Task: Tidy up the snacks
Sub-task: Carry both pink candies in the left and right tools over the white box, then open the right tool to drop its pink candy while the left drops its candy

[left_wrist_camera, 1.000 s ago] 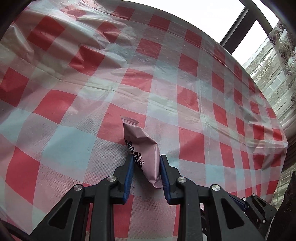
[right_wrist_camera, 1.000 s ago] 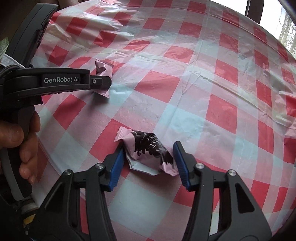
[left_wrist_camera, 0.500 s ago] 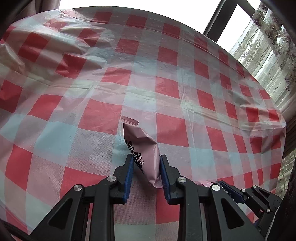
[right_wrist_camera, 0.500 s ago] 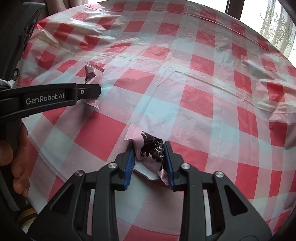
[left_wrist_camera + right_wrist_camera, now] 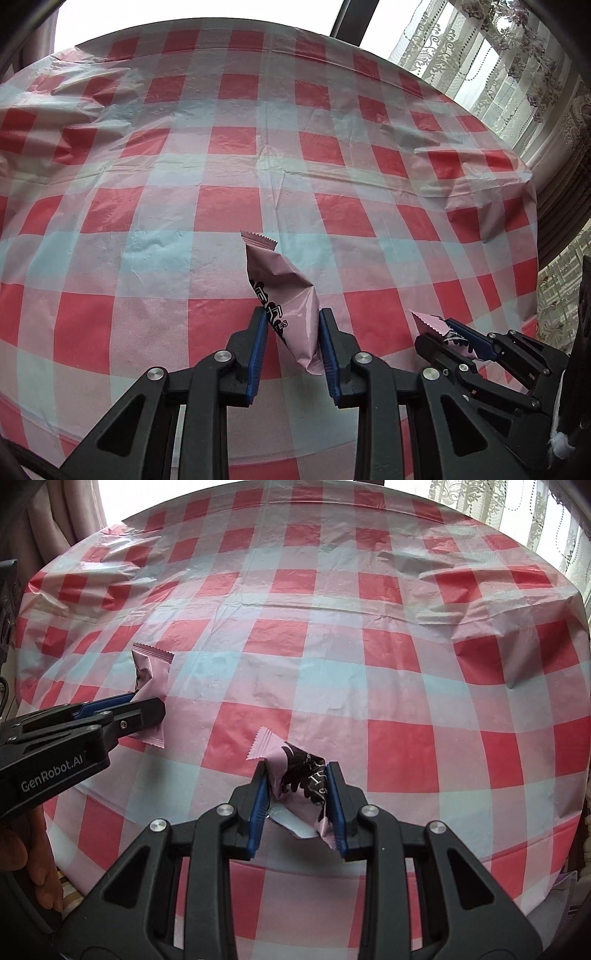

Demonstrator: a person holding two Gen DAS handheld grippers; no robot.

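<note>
My left gripper [image 5: 291, 325] is shut on a pink snack packet [image 5: 284, 291] with dark print and holds it above the table. My right gripper [image 5: 297, 782] is shut on a second pink packet [image 5: 299, 775] with dark print, also lifted off the cloth. In the right wrist view the left gripper [image 5: 147, 709] and its packet [image 5: 153, 675] show at the left. In the left wrist view the right gripper [image 5: 447, 336] and the tip of its packet [image 5: 428, 321] show at the lower right.
A round table under a wrinkled red, white and pale blue checked plastic cloth [image 5: 258, 155] fills both views. A window and lace curtains [image 5: 498, 55] stand behind it. The person's hand [image 5: 22, 856] shows at the lower left of the right wrist view.
My right gripper has shut on its packet and lifted it. Both grippers have risen and pulled back from the cloth, each with its packet. More of the table now shows.
</note>
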